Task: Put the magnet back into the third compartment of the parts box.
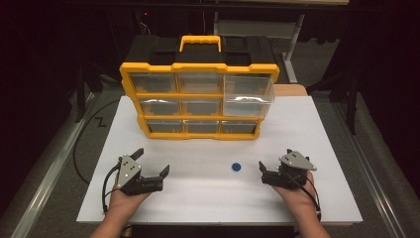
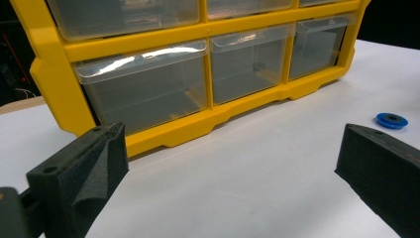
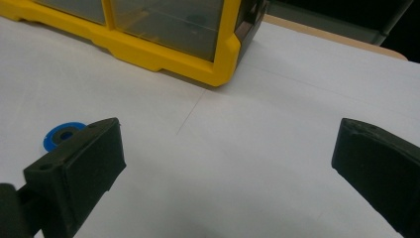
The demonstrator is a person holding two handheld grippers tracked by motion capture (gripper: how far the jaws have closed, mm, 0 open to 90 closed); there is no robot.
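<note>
A yellow and black organizer with clear drawers stands at the back of the white board. Its top right drawer is pulled out and looks empty. A small blue ring lies flat on the board in front of the organizer, between my two grippers. My left gripper rests on the board at the front left, open with nothing between its jaws. My right gripper rests just right of the ring, open and empty too. In the left gripper view the ring lies beyond the right jaw, and the organizer stands ahead. In the right gripper view the ring lies behind the left jaw.
The organizer's yellow handle sticks up on top. A wooden table edge shows behind the board at the right. A black cable loops on the floor at the left. Bare board lies between the organizer's corner and the right gripper.
</note>
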